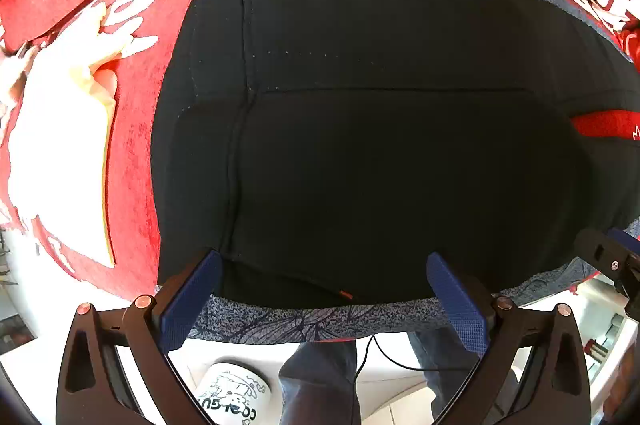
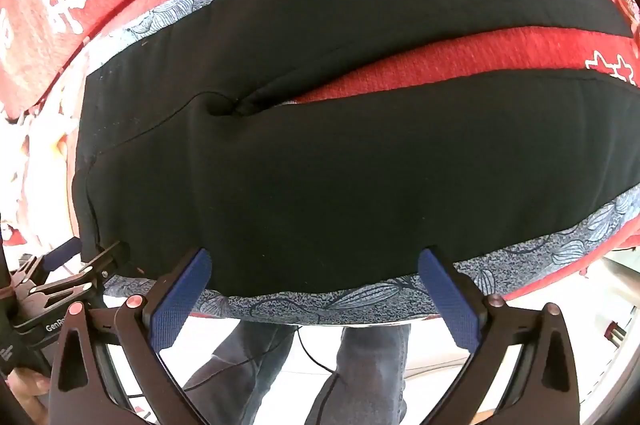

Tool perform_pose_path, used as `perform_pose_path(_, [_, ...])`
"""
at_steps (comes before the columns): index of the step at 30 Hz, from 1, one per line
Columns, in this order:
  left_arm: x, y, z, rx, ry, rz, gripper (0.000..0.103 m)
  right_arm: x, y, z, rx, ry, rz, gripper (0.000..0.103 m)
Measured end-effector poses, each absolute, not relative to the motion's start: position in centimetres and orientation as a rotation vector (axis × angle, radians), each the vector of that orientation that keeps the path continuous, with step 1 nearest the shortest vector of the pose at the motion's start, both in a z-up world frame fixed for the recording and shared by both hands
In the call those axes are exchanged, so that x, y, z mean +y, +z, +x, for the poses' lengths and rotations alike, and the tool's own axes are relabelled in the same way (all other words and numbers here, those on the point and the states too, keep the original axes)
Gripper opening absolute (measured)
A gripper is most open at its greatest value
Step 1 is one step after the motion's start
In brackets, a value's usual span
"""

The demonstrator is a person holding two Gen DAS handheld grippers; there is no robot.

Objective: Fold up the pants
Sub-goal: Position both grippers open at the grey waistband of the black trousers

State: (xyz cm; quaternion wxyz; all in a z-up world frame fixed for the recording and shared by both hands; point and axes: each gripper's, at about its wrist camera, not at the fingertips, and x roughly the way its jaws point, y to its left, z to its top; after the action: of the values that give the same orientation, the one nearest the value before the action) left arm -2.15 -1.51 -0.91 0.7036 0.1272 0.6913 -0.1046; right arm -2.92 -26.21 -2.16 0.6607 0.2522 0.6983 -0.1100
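Black pants (image 1: 360, 145) lay flat on the red patterned cloth (image 1: 132, 161), filling the centre of the left wrist view. A blue-grey floral band (image 1: 320, 321) ran along their lower edge, and a second band of the same print ran along the top of the frame. In the right wrist view the pants (image 2: 340, 185) spread across the middle, and the two legs parted toward the right of the frame with a wedge of red cloth (image 2: 460, 57) showing between them.

Left gripper (image 1: 324, 277): jaws wide apart, blue pads at the lower edge of the pants, nothing between them (contact with the fabric could not be judged). Right gripper (image 2: 314, 273): jaws likewise spread wide, pads over the near hem, holding nothing. The right gripper also appeared at the right edge of the left wrist view, and the left gripper at the lower left of the right wrist view.

A pale yellow-white cloth (image 1: 68, 153) lay at the left of the left wrist view, beside the pants. A white printed mug (image 1: 232, 397) sat at the bottom of that frame, and the person's jeans (image 2: 360, 377) showed below the table edge.
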Motion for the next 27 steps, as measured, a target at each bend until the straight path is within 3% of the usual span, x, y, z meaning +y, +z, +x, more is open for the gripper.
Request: perform_pose_path(27, [-2.7, -1.0, -2.9, 1.54, -0.216, 0.31, 0.103, -26.7, -2.1, -2.7, 1.573, -0.241, 0.577, 0.103])
